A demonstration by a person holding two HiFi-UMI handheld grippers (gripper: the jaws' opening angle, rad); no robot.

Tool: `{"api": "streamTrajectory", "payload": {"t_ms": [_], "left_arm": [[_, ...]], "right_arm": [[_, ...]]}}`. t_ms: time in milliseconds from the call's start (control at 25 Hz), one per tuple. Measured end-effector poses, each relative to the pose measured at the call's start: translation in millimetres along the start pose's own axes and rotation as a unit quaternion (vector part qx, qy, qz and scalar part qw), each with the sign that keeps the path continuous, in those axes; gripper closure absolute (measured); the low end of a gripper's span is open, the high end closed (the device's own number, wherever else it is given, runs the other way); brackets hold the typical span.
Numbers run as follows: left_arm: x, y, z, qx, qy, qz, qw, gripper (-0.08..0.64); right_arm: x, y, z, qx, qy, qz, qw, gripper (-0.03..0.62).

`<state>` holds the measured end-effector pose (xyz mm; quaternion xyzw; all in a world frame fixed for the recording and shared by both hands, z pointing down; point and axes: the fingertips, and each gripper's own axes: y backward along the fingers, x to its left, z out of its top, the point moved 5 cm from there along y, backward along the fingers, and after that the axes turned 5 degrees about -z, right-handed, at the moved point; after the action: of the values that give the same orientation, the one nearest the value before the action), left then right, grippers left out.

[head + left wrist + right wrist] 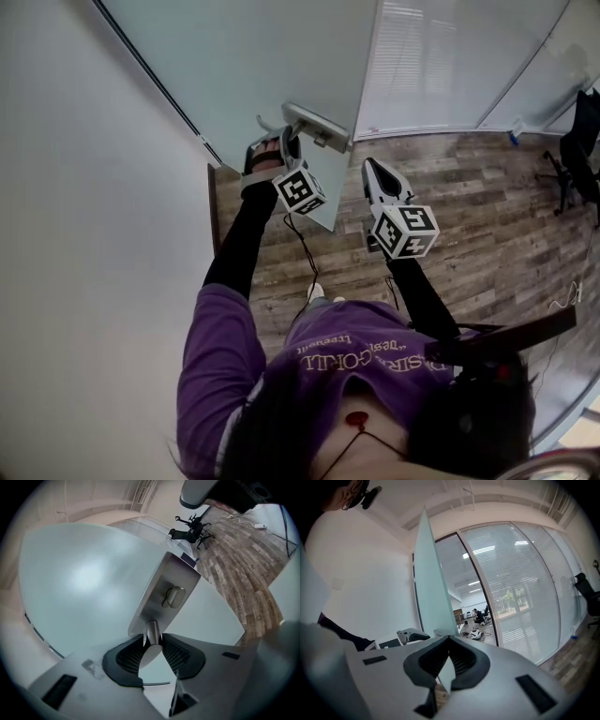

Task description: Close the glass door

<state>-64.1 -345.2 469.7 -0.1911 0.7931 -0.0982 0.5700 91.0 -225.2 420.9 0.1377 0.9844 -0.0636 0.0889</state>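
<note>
Office with wood-plank floor (469,206): glass door (253,66) ajar dead ahead of our left gripper (152,639), jaws clamped on its lever handle (152,629); right gripper (449,639) closed, empty, facing the door's edge; we should keep that clamp square and swing steadily.

Grey-brown plank floor (469,197)

Carries a black office chair (574,155) on castors (partly cut off by the head view's right edge); just left of the chair, a small blue thing (516,138); nearer than the chair, a thin white cable (565,298).
</note>
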Motion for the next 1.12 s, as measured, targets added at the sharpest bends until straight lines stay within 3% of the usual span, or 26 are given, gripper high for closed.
{"api": "streamTrajectory", "payload": {"t_ms": [280, 440, 720, 1120], "left_arm": [[19, -32, 38, -0.023, -0.023, -0.033, 0.9989, 0.434], [11, -25, 26, -0.033, -0.027, -0.025, 0.9988, 0.434], [16, -52, 38, -0.062, -0.023, -0.036, 0.9972, 0.435], [17, -61, 48, -0.068, -0.012, -0.039, 0.9969, 0.434]], "right_arm": [[-25, -23, 22, 0.006, -0.025, -0.03, 0.999, 0.594], [-9, -23, 8, -0.002, -0.024, -0.044, 0.999, 0.594], [-18, -45, 7, -0.001, -0.021, -0.076, 0.997, 0.594], [-27, -50, 3, -0.001, -0.006, -0.076, 0.997, 0.594]]}}
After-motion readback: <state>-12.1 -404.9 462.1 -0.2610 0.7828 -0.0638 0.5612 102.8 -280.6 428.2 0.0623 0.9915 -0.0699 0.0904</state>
